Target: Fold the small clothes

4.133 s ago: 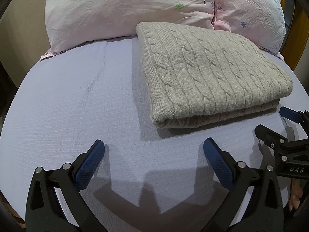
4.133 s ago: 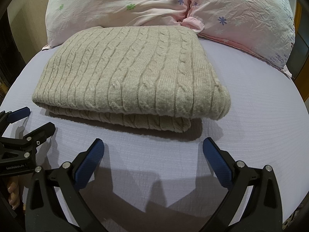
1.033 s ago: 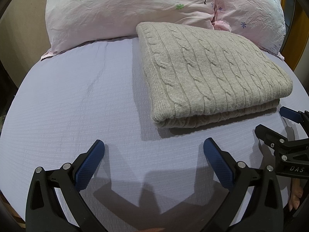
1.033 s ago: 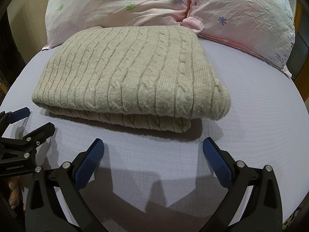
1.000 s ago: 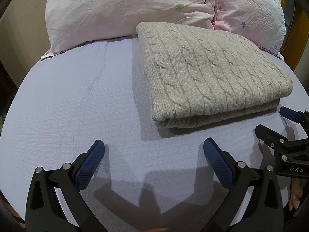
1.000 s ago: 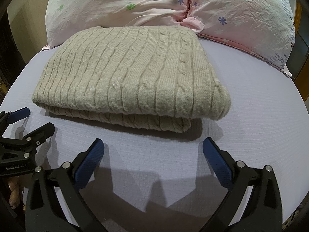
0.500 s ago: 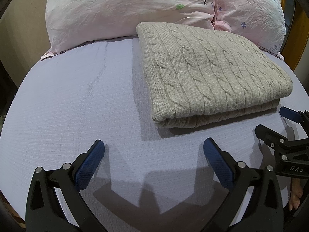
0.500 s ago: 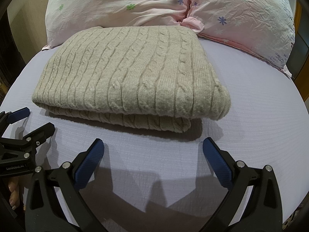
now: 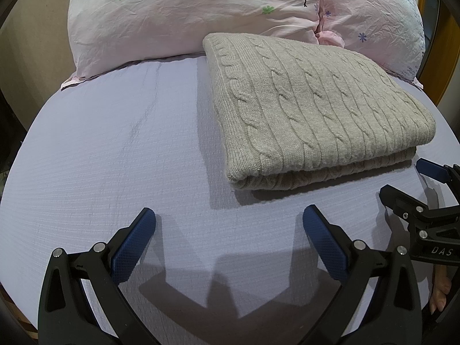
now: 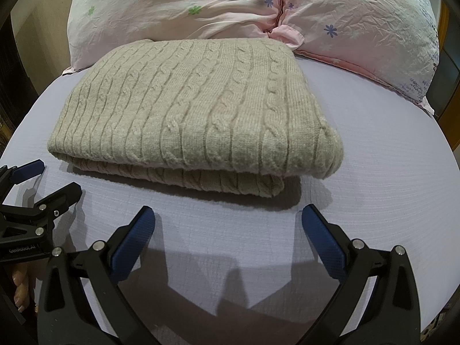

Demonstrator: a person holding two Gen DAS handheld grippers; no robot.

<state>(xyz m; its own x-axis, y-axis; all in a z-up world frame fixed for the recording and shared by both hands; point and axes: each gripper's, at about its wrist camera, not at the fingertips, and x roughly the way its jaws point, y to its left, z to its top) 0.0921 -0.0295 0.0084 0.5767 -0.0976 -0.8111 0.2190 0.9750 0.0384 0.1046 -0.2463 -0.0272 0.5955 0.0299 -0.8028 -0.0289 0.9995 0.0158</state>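
A beige cable-knit sweater [image 9: 313,106] lies folded into a thick rectangle on the lavender bed sheet [image 9: 109,149]; it also shows in the right wrist view [image 10: 195,109]. My left gripper [image 9: 228,215] is open and empty, over bare sheet in front of the sweater's left front corner. My right gripper [image 10: 227,214] is open and empty, just in front of the sweater's front edge. Each gripper shows at the edge of the other's view: the right gripper [image 9: 408,181] to the right, the left gripper [image 10: 49,181] to the left.
Two pink flowered pillows [image 9: 201,8] lie against the back of the bed, touching the sweater's far edge; they also show in the right wrist view [image 10: 359,20]. The sheet [image 10: 388,172] curves down at both sides. A wooden frame [image 9: 448,49] stands at the right.
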